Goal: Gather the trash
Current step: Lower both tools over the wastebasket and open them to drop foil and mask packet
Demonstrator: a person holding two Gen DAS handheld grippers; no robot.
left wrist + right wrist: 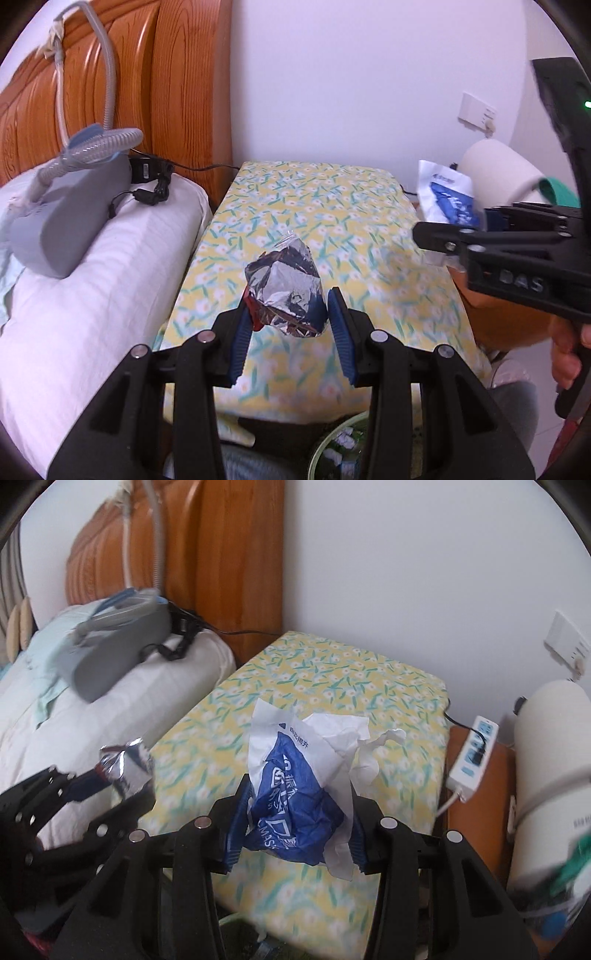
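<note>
Bedside scene: floral yellow cloth (317, 206) covers a low table next to a bed w/ white pillow (92, 258), orange wood headboard (177, 85) at 11 o'clock, white wall behind. Readable text: right gripper's body, seen from left wrist cam at 3 o'clock, has raised letters "DAS"; blue-white mask wrapper (295, 805) shows "MASK" plus Chinese print, too crumpled to read in full. Left gripper (290, 325) is level over the cloth's near edge, jaws partly closed & pinching a crumpled silver foil wrapper (284, 291) held off the cloth. Right gripper (295, 823) also level, jaws closed on the mask wrapper & a wad of white tissue (354, 746). Green bin (332, 446) sits at 6 o'clock below the left gripper. White power strip (472, 757) lies at 3 o'clock in right cam
</note>
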